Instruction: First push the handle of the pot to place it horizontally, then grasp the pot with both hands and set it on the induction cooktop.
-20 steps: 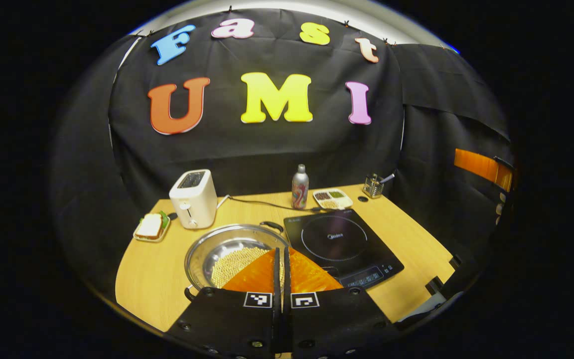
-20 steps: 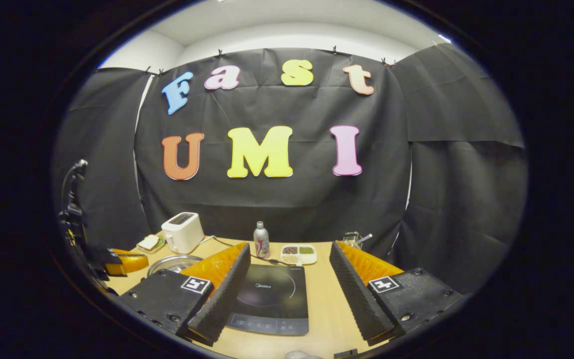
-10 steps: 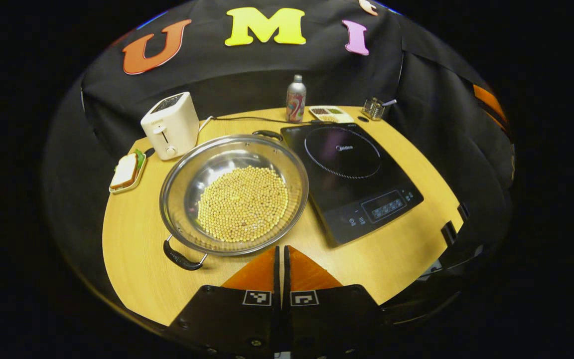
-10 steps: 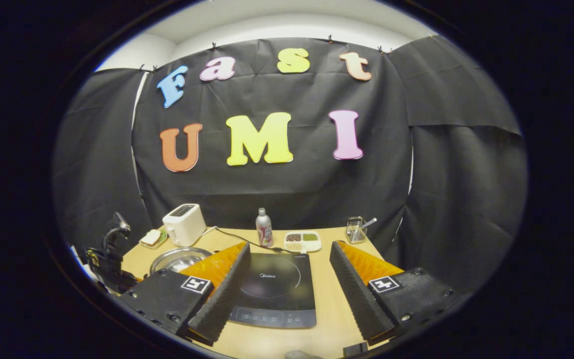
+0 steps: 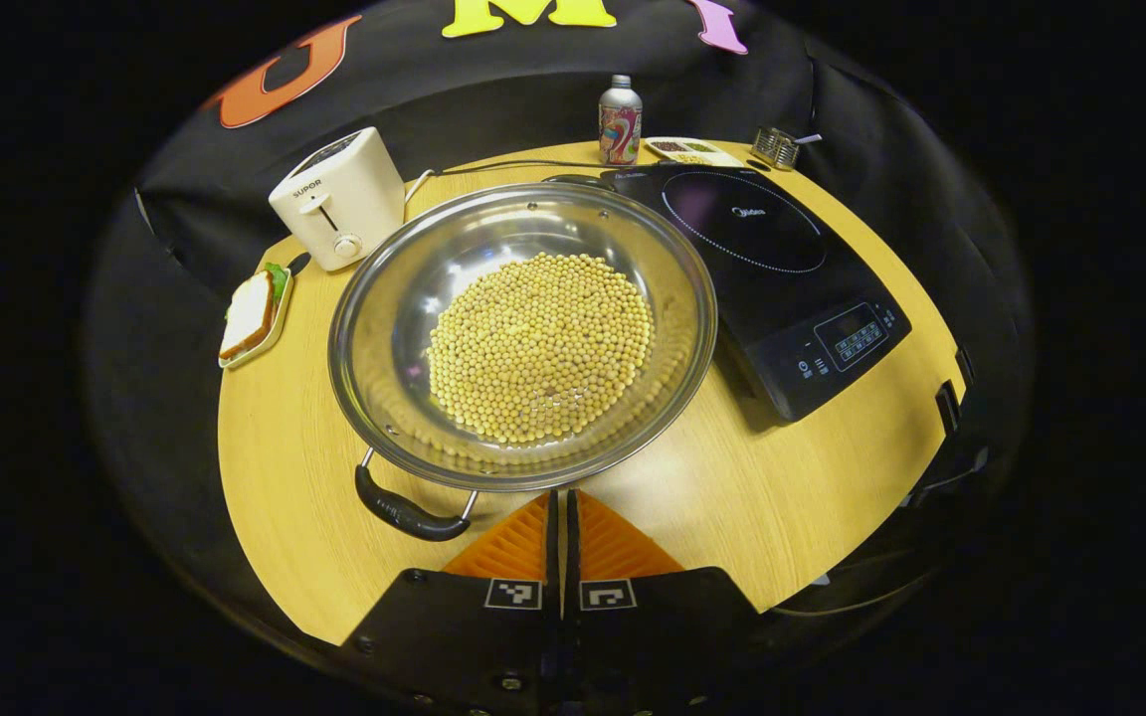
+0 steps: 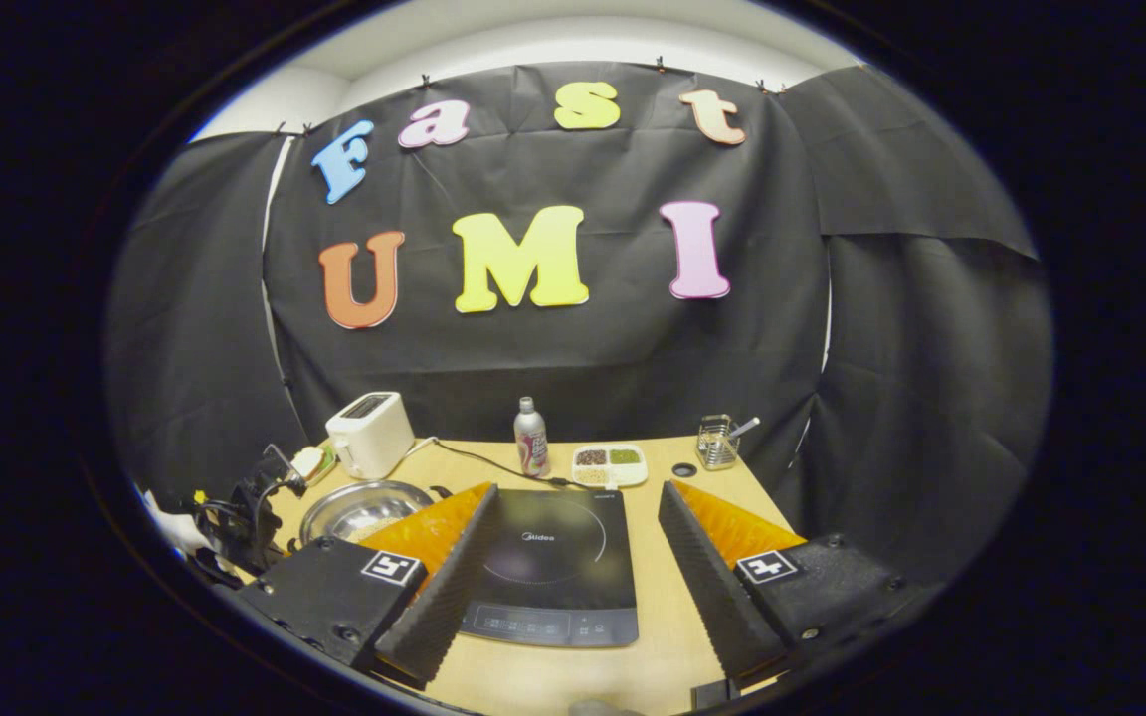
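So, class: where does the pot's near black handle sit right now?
In the left gripper view the black handle sits at the pot's lower-left rim, on the wooden table, just left of the left gripper.

Black cloth (image 6: 553,368) drapes the booth on all sides, pinned along its top edge by small clips, with a separate panel hanging at the right of the frame. Above it, at the top of the right gripper view, a pale wall (image 6: 573,45) shows. A light wooden table (image 5: 285,477) with a rounded front edge fills the lower half of the left gripper view, evenly lit
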`<state>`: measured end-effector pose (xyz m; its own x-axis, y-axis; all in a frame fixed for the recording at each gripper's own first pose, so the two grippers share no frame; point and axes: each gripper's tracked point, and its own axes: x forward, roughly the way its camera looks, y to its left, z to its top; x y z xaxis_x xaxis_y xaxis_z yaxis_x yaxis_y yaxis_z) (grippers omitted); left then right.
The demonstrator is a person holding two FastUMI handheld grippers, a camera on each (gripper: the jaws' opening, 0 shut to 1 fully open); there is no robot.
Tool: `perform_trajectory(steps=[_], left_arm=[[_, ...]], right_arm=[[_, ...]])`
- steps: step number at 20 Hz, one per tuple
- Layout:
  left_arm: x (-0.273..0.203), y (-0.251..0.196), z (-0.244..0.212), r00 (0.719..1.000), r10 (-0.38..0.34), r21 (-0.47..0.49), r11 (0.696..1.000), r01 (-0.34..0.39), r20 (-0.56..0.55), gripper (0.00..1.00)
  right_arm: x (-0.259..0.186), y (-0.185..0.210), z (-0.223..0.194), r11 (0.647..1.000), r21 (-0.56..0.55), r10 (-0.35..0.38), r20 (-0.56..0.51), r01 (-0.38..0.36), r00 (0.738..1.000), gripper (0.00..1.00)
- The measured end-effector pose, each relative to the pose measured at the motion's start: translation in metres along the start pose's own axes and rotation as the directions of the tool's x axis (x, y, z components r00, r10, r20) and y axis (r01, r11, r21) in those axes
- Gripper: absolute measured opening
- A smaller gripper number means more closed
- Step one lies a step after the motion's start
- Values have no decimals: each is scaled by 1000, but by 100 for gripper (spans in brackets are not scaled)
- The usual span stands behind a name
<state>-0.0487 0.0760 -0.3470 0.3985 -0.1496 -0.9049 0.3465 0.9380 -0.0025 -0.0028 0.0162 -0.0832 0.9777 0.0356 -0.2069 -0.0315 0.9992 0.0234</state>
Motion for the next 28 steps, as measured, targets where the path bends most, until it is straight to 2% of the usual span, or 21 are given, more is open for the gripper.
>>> perform_trajectory(steps=[1, 4, 6, 7, 8, 20, 21, 24, 25, 26, 27, 28], left_arm=[[2, 6, -2, 1000, 8, 2, 1000, -8, -10, 0], [6, 25, -10, 999, 36, -13, 999, -36, -28, 0], [6, 30, -14, 999, 34, -31, 999, -35, -34, 0], [4, 33, -14, 998, 43, -27, 999, -44, -36, 9], [4, 36, -15, 998, 51, -22, 998, -52, -36, 0], [6, 61, -20, 996, 84, -39, 996, -85, -37, 0], [5, 63, -20, 996, 86, -46, 995, -88, -37, 9], [7, 73, -19, 995, 93, -64, 993, -96, -37, 9], [8, 78, -18, 995, 98, -67, 993, -100, -36, 0], [9, 83, -18, 994, 104, -73, 992, -106, -36, 10], [9, 87, -19, 993, 111, -79, 990, -114, -36, 0], [8, 92, -19, 992, 123, -87, 988, -125, -35, 0]], right_arm=[[1, 0, -1, 1000, 0, -1, -2, 1, 1000, 100], [4, -3, -6, 1000, 1, -3, -18, 3, 1000, 97], [5, -2, -8, 1000, 4, -1, -25, 1, 1000, 100], [6, -2, -8, 1000, 3, -1, -29, 2, 1000, 97], [6, -2, -8, 1000, 2, 0, -30, 0, 1000, 97], [9, 2, -11, 1000, -15, 10, -48, -10, 999, 97], [9, 2, -10, 1000, -16, 9, -49, -10, 999, 97], [10, 4, -9, 1000, -24, 12, -48, -13, 999, 97], [10, 5, -8, 1000, -27, 12, -47, -14, 999, 97], [10, 6, -8, 999, -30, 15, -47, -16, 999, 97], [10, 7, -8, 999, -33, 16, -48, -17, 999, 97], [10, 9, -8, 999, -35, 17, -47, -19, 999, 97]])
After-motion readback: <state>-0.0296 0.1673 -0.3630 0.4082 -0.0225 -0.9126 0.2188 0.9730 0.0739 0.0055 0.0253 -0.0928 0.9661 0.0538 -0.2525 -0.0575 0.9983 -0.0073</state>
